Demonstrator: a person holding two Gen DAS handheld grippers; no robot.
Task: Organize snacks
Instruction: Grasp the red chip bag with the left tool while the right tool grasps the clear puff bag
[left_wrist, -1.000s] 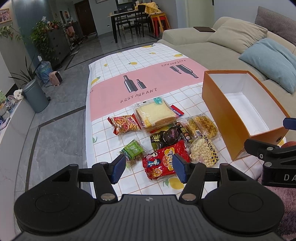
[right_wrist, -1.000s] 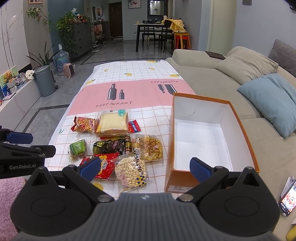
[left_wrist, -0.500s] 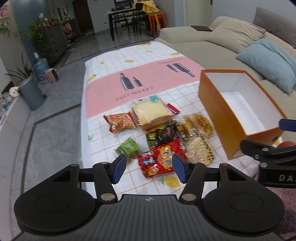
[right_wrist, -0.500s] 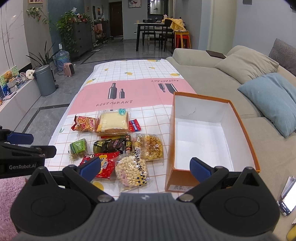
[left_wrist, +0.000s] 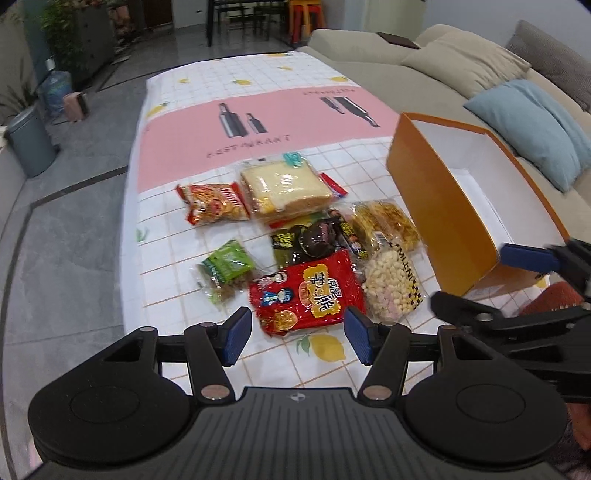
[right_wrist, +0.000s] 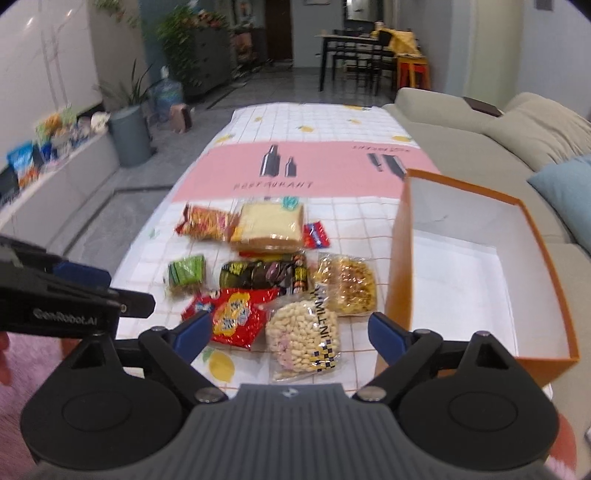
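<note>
Snacks lie clustered on the checked tablecloth (left_wrist: 177, 280), all to the left of the open orange box (left_wrist: 439, 206), whose white inside holds nothing; nearest the box sit the yellow crisp bag (left_wrist: 388, 221) and the clear bag of pale puffs (left_wrist: 391, 288); farther from it are the red packet (left_wrist: 310, 295), the dark wrapped sweets (left_wrist: 314, 240), the green pack (left_wrist: 229, 264), the wrapped sandwich bread (left_wrist: 284, 188) and the orange-red chip bag (left_wrist: 214, 203); left gripper (left_wrist: 297, 334) hangs above the red packet's near edge, jaws partly apart, gripping nothing; right gripper (right_wrist: 290, 330) hovers over the puffs bag beside the box's near corner, jaws wide but closing, pads clear of the bag.
</note>
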